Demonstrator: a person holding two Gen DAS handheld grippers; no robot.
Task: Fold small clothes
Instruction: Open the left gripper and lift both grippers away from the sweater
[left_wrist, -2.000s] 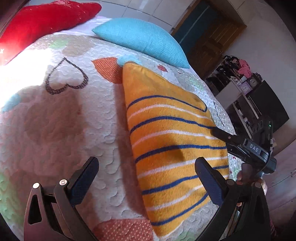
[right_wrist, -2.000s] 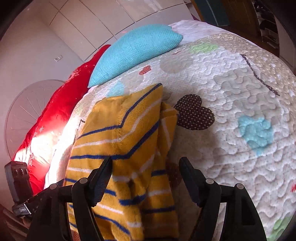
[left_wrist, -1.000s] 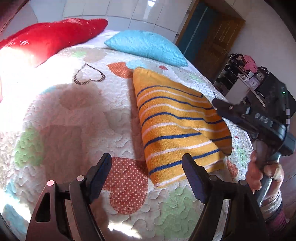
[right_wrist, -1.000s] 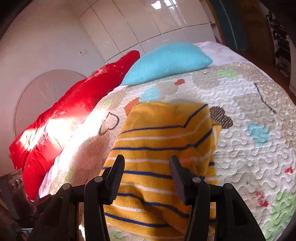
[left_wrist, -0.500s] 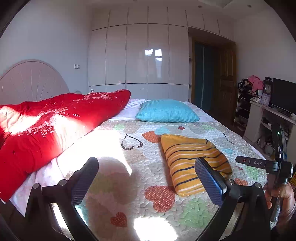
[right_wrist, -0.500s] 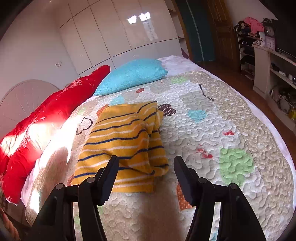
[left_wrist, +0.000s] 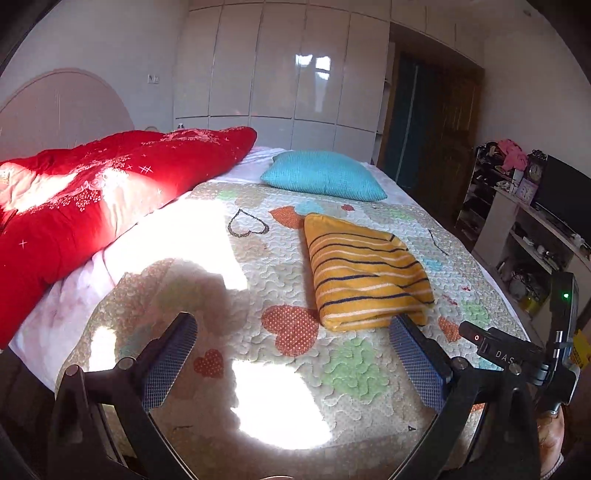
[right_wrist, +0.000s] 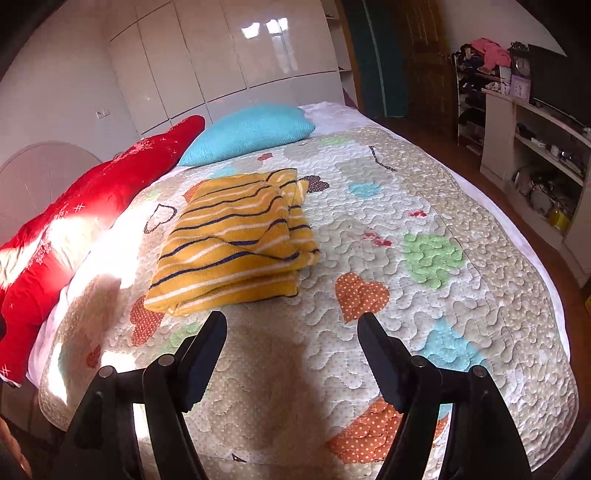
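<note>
While the yellow striped top (right_wrist: 236, 236) lies folded in a thick bundle on the quilt (right_wrist: 424, 229), neither of my grippers touches it. It sits toward the middle of the bed, with a blue pillow (left_wrist: 323, 175) beyond it and a red blanket (left_wrist: 103, 195) along the side. My left gripper (left_wrist: 291, 363) hangs over the near edge of the quilt, its jaws spread wide with nothing between them. My right gripper (right_wrist: 291, 354) hovers just short of the bundle; its jaws have just been opening and hold nothing. Glossy white wardrobe doors (left_wrist: 280, 66) stand behind the bed, and shelves (right_wrist: 535, 125) line the far wall.
</note>
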